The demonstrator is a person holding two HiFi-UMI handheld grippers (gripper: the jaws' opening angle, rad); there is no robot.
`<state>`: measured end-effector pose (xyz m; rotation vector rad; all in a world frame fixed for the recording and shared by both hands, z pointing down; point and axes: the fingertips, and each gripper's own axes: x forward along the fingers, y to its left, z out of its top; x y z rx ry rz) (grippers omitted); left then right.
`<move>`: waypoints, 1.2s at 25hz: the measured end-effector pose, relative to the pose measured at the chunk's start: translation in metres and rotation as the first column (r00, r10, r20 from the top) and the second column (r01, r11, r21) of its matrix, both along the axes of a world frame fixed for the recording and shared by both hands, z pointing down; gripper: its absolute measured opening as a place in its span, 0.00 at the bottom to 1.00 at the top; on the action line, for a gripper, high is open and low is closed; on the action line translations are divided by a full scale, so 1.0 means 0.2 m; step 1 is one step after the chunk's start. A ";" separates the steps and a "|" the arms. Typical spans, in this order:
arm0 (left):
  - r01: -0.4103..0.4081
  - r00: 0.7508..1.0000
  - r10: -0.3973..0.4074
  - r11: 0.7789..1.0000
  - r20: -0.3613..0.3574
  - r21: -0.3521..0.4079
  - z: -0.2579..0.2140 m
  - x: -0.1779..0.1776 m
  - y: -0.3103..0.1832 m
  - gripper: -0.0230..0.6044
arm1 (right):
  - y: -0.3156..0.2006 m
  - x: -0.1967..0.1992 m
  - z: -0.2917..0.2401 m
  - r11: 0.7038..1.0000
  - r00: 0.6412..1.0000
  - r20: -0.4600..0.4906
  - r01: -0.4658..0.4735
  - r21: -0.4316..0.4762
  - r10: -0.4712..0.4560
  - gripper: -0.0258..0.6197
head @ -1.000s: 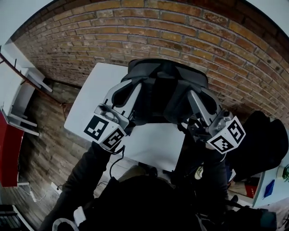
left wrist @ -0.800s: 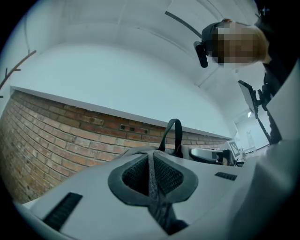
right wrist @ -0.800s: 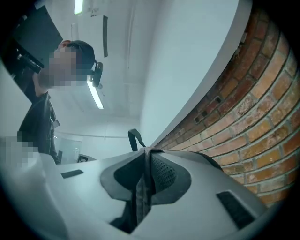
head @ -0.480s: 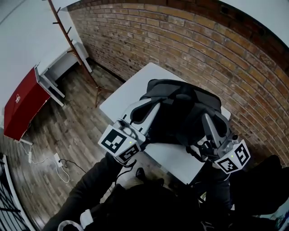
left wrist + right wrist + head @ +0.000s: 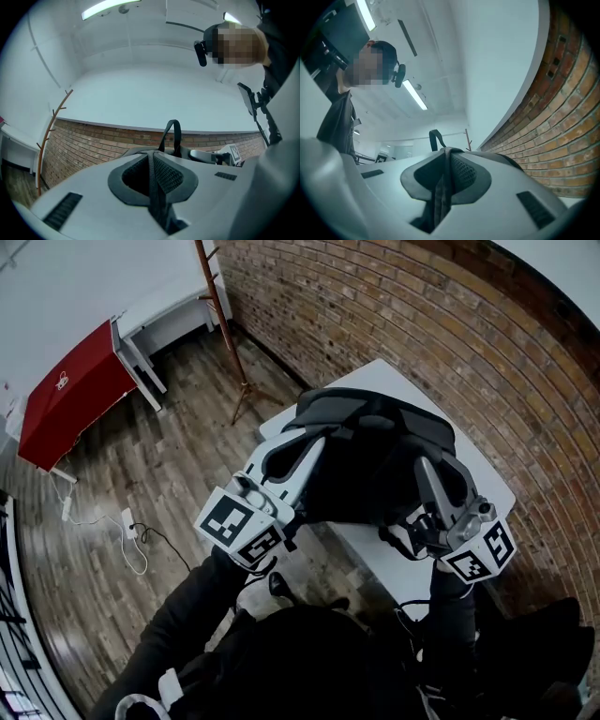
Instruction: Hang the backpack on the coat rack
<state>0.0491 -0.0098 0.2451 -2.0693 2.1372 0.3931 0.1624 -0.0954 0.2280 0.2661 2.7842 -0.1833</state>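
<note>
Nearest, at the near side of the table [image 5: 382, 374], the person's dark sleeves reach forward with one gripper in each hand. The left gripper [image 5: 298, 457] has its jaws nearly together and pinches a shoulder strap [image 5: 153, 197]. The right gripper [image 5: 433, 486] is narrow in the same way and pinches the second shoulder strap [image 5: 439, 192]. I think one strap is taken in each gripper so that the load stays level and the bag does not turn while it is carried.

The backpack [image 5: 370, 460] hangs from these two straps over the near-left part of the table, with its back panel toward the person. Its carry loop [image 5: 172, 136] stands up free at the top, probably kept free because it is the part that goes over a hook.

To the left of the table lies the wooden floor, with a white cable [image 5: 141, 545] on it. Further away on the same side the coat rack [image 5: 220, 315] stands beside the brick wall [image 5: 422, 315], well apart from the backpack, and a red cabinet [image 5: 66, 395] is further left.

The bottom of the backpack is hidden by its own body, so I cannot tell if it touches the table. The top of the coat rack is cut off in the head view, and its hooks are small and hard to count.
</note>
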 end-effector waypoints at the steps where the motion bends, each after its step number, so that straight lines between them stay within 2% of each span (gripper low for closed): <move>1: 0.013 1.000 -0.013 1.000 0.003 0.004 -0.01 -0.06 0.05 0.10 | 0.05 -0.07 0.00 1.000 1.000 0.003 0.013 -0.002 -0.013 0.10; 9: 0.107 0.994 -0.108 0.994 0.034 0.015 -0.05 -0.51 0.43 0.10 | 0.37 -0.56 -0.01 0.994 0.994 0.023 0.103 -0.018 -0.103 0.10; 17: 0.225 0.973 -0.226 0.974 0.053 0.026 -0.07 -0.91 0.73 0.10 | 0.61 -1.02 -0.03 0.977 0.977 0.043 0.210 -0.024 -0.209 0.10; 24: 0.326 0.944 -0.326 0.945 0.057 0.019 -0.09 -1.21 0.87 0.10 | 0.71 -1.37 -0.05 0.951 0.951 0.047 0.308 -0.029 -0.307 0.10; 30: 0.384 0.922 -0.384 0.923 0.054 0.011 -0.05 -1.46 0.83 0.10 | 0.66 -1.65 -0.01 0.933 0.933 0.044 0.358 -0.032 -0.356 0.10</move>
